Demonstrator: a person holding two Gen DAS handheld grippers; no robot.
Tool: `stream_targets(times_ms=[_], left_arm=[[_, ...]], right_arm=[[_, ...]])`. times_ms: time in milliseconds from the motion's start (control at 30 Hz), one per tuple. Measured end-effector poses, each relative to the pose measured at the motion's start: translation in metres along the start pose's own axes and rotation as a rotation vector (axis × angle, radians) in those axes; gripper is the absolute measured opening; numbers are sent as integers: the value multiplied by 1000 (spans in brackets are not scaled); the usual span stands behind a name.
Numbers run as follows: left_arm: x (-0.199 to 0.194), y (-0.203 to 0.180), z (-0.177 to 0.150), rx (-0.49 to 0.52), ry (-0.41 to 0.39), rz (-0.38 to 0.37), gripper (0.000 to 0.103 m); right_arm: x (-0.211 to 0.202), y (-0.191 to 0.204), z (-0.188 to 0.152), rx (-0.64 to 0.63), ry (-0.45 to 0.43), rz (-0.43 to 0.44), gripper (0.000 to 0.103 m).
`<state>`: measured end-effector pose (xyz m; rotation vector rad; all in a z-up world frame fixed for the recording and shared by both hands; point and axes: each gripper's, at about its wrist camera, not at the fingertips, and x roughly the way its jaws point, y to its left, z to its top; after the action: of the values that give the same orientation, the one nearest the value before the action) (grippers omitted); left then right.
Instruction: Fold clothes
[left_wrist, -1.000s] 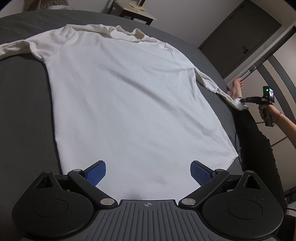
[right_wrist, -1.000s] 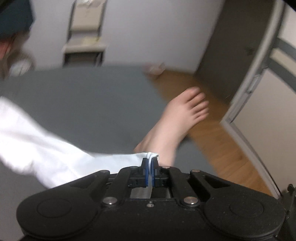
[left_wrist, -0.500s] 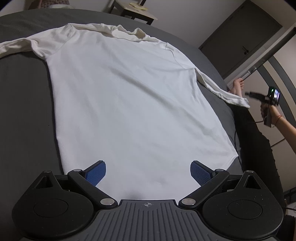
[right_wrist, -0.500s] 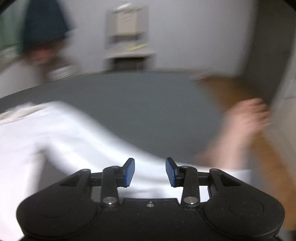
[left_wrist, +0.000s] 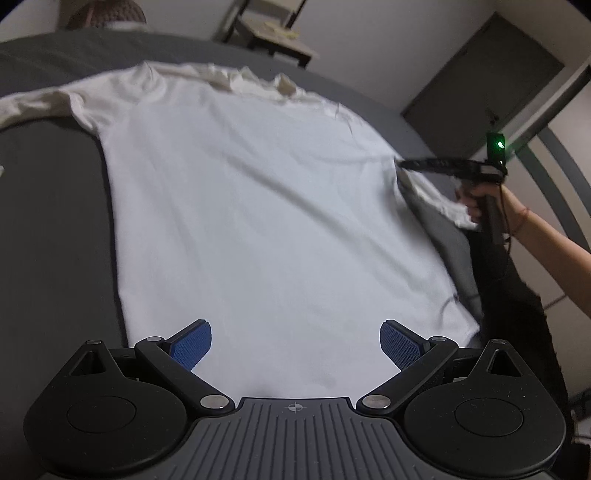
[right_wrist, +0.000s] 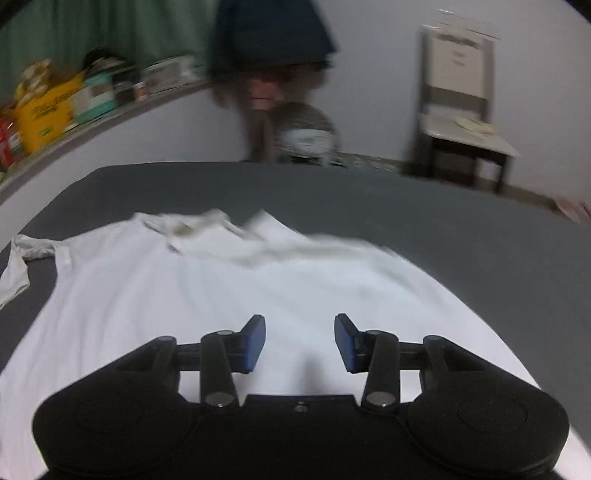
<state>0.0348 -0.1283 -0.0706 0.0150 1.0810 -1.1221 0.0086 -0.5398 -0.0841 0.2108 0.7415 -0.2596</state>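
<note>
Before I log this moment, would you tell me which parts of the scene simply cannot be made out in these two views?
- Left wrist view: the long-sleeved white shirt has its hem hidden behind the left gripper.
- Left wrist view: its left sleeve is cut off by the frame edge.
- Right wrist view: the collar is smeared by motion blur.
- Right wrist view: the boxes on the wall shelf are blurred, labels unreadable.

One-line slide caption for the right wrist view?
Right gripper, jaws opening and empty, over a white shirt spread on the grey bed.
</note>
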Motion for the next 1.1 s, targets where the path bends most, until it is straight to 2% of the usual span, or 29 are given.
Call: stream_targets(times_ms=[33, 67, 167, 200, 267, 300, 333, 367, 467, 500, 533, 567, 600, 700, 867, 967, 1100], left_arm=[[-1, 1, 2, -6, -11, -4, 99], [-1, 2, 4, -13, -20, -8, 99], [-1, 5, 9, -29, -35, -24, 99], [-1, 6, 11, -34, -41, -31, 99], [-2, 8, 11, -46, -48, -40, 99], [-3, 9, 11, -52, -50, -44, 99], [-3, 11, 10, -62, -50, -47, 99], [-4, 13, 9, -73, -47, -48, 99], [-6, 19, 6, -113, -35, -50, 99], [-7, 21, 4, -126, -31, -49, 99], [-7, 22, 3, -135, -28, -47, 99], [-8, 23, 2, -141, -26, -44, 99], [-8, 24, 1, -143, -24, -43, 99], [-10, 25, 2, -140, -29, -35, 99], [-17, 28, 6, -159, -70, -16, 99], [-22, 31, 8, -175, -99, 33, 99], [-36, 37, 10, -215, -151, 54, 99]], right_arm=[[18, 9, 15, 10, 16, 19, 41], [41, 12, 30, 79, 43, 33, 41], [91, 0, 57, 348, 91, 71, 46], [106, -7, 62, 441, 105, 68, 54], [125, -21, 66, 579, 130, 32, 54], [134, -24, 68, 619, 134, 32, 41], [143, -28, 71, 646, 137, 27, 16], [151, -30, 75, 664, 130, 9, 11], [163, -38, 81, 727, 37, -21, 12], [166, -42, 82, 755, 1, -31, 16], [164, -47, 81, 776, -28, -39, 38], [161, -51, 80, 796, -56, -46, 49], [159, -56, 78, 816, -85, -53, 55], [150, -45, 81, 726, -128, 59, 55], [144, 22, 83, 455, 4, 258, 55], [158, 62, 88, 388, 65, 318, 55], [176, 96, 89, 403, 60, 261, 56]])
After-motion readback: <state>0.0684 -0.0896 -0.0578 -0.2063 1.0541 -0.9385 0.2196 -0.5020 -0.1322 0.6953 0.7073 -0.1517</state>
